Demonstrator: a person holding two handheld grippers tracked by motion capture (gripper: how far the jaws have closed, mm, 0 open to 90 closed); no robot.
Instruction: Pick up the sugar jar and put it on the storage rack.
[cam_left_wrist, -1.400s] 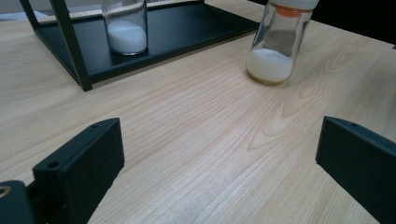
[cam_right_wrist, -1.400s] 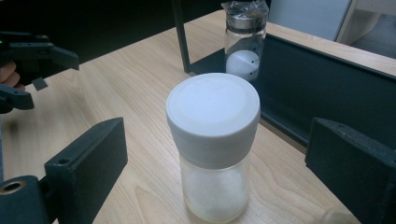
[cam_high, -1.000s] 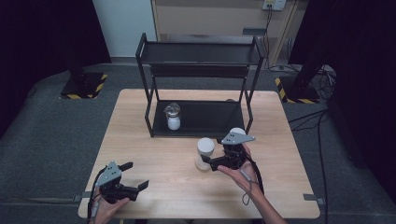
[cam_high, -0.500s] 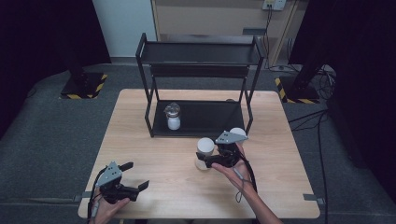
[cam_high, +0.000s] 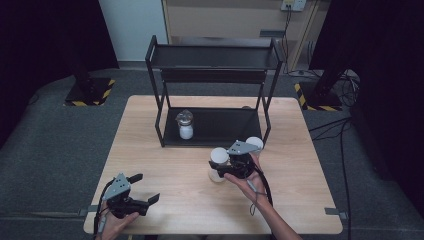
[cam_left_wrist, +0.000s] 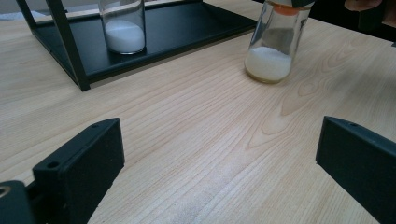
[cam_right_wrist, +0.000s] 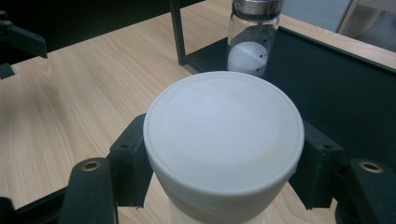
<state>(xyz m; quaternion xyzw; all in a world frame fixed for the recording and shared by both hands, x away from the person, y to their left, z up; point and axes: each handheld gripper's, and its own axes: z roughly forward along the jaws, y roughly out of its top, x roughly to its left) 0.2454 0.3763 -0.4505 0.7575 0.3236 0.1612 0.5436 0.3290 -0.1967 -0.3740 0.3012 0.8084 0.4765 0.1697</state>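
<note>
The wooden table carries a black two-level rack at its far side, and I judge that the work is to bring the jars into this rack; it looks about one third done. One glass jar with a metal lid stands already on the lower shelf of the rack, at its left part, and it holds white powder in its lower half, as the left gripper view shows. The top shelf has nothing on it. Two jars are not yet in the rack. The first is the jar with the white lid, which stands on the table just in front of the rack, near its right front leg; in the left gripper view its glass body has white powder at the bottom only and is clear above. The second, another white-lidded jar, stands just to the right of and behind the right gripper; its content I cannot tell. The right gripper has just been closing its jaws, and in the right gripper view they are now clamped on both sides of the white lid, so the grasp seems complete and the lifting to the shelf remains. The left gripper rests near the left front edge, its jaws spread wide with only bare wood between them.
</note>
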